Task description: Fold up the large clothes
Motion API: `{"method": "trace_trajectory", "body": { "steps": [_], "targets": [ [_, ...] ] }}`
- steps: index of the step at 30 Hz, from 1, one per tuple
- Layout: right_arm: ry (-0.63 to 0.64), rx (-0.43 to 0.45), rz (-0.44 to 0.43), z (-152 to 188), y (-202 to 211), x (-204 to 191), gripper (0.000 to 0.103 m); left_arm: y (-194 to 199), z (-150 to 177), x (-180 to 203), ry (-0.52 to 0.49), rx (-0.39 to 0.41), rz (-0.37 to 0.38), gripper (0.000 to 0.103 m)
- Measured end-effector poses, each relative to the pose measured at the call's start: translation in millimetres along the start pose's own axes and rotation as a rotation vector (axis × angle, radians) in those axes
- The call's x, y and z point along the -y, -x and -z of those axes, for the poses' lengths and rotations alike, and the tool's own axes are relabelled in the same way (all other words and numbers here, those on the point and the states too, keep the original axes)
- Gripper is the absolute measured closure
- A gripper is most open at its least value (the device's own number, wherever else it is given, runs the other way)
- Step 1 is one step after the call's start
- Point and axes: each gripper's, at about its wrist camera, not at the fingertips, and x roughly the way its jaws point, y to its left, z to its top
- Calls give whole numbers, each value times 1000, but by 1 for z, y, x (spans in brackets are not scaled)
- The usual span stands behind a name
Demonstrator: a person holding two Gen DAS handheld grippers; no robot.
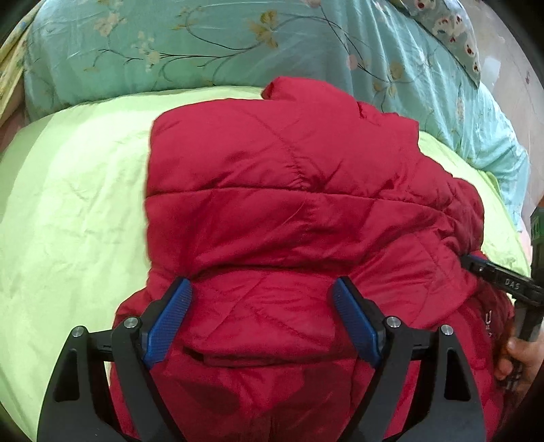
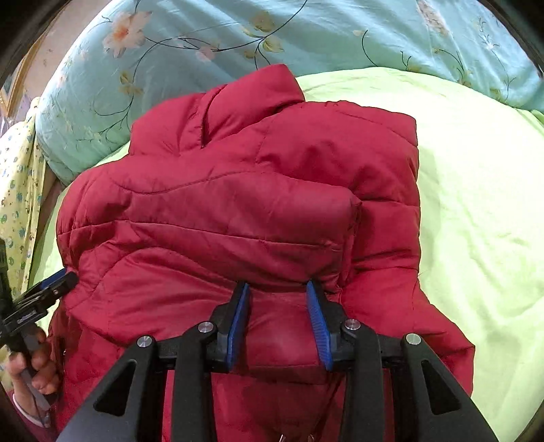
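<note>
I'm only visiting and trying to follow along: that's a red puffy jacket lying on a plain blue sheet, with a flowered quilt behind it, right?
Nearly. The red puffy jacket and the flowered quilt behind it are as you say, but the sheet under the jacket is light green, not blue. The right wrist view shows it best, and the left wrist view shows the same green.

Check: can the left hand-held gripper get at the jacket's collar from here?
Probably yes: the left hand-held gripper is open over the near hem, and the collar lies exposed at the red jacket's far end.
</note>
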Motion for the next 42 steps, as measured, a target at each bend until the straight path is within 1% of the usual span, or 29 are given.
{"method": "trace_trajectory", "body": {
  "steps": [2, 4, 7, 11, 15, 18, 19, 20, 24, 26, 30, 35, 38, 42],
  "targets": [
    [3, 5, -2, 1, -2, 0, 66, -4, 2, -6, 21, -21, -5, 15],
    [0, 7, -4, 0, -3, 1, 66, -11, 3, -12, 48, -39, 11, 12],
    [-5, 5, -1, 0, -2, 1, 66, -16, 3, -11, 43, -47, 4, 10],
    [-56, 10, -30, 2, 15, 2, 66, -16, 3, -11, 40, -50, -5, 10],
    [-77, 22, -65, 11, 45, 3, 66, -12, 1, -11, 49, -49, 2, 10],
    [-79, 28, -85, 22, 67, 3, 59, 0, 2, -15, 75, -52, 22, 10],
    [-79, 29, -94, 28, 76, 3, 54, 6, 5, -16, 78, -51, 27, 10],
    [-78, 30, -105, 33, 83, 2, 50, 12, 8, -16, 76, -51, 30, 10],
    [-61, 21, -142, 55, 107, 1, 47, 48, 32, -14, 24, -46, 30, 10],
    [-52, 6, -154, 67, 115, 1, 42, 64, 46, -16, 5, -44, 32, 10],
    [-43, -29, -176, 88, 129, 3, 40, 93, 72, -29, -3, -43, 27, 10],
    [-23, -48, -134, 112, 147, 10, 39, 111, 97, -45, 30, -61, 26, 10],
    [-40, -42, -114, 123, 156, 18, 37, 121, 112, -53, 48, -69, 23, 10],
    [-70, -40, -48, 140, 169, 37, 34, 131, 130, -61, 54, -80, 9, 10]
  ]
}}
